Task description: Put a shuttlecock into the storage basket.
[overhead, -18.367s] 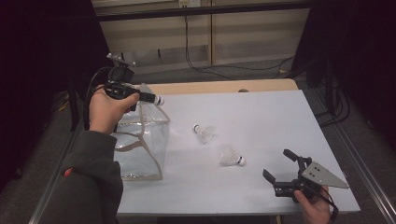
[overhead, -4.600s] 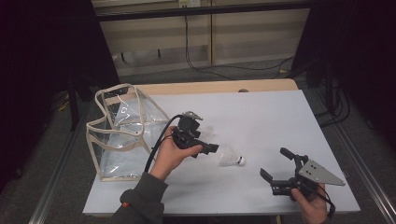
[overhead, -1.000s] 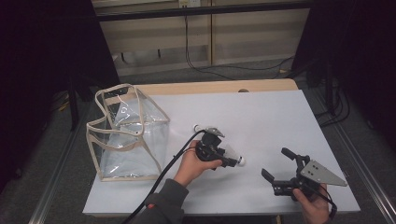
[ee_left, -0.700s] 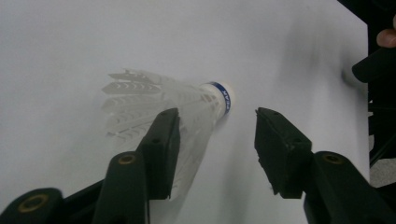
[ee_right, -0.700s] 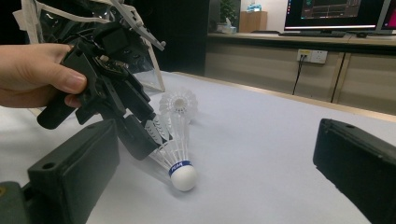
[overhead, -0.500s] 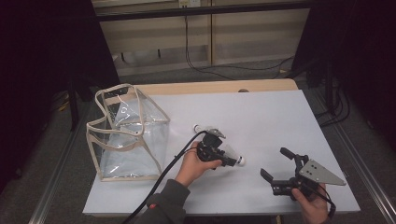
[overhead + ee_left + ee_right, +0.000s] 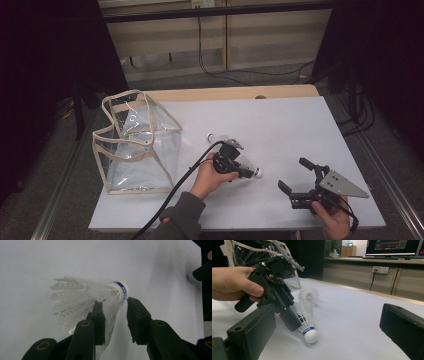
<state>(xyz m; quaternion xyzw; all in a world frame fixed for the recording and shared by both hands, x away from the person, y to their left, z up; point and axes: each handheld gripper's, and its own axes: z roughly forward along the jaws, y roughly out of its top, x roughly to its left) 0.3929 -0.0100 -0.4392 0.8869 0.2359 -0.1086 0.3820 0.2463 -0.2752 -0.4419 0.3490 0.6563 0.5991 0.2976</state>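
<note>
A white shuttlecock (image 7: 251,171) with a blue band lies on its side on the white table (image 7: 280,125). My left gripper (image 7: 239,169) is tipped down over it. Seen from the left gripper view, its jaws have just been closing around the feather skirt (image 7: 82,292) near the cork, and a thin gap still shows at the right pad (image 7: 133,315). A second shuttlecock (image 7: 220,139) stands just beyond, also visible in the right gripper view (image 7: 309,296). My right gripper (image 7: 292,173) rests near the front right edge, open, with nothing between its jaws, facing the shuttlecock's cork (image 7: 310,335).
A clear plastic bag (image 7: 135,145) with beige trim stands open-topped at the table's left. The left gripper's black cable (image 7: 175,200) trails toward the front edge. Dark floor and a metal rail (image 7: 385,165) border the table's right side.
Since the earliest frame my left hand has left the bag and come to the shuttlecock at mid-table. Over the last second neither hand has shifted.
</note>
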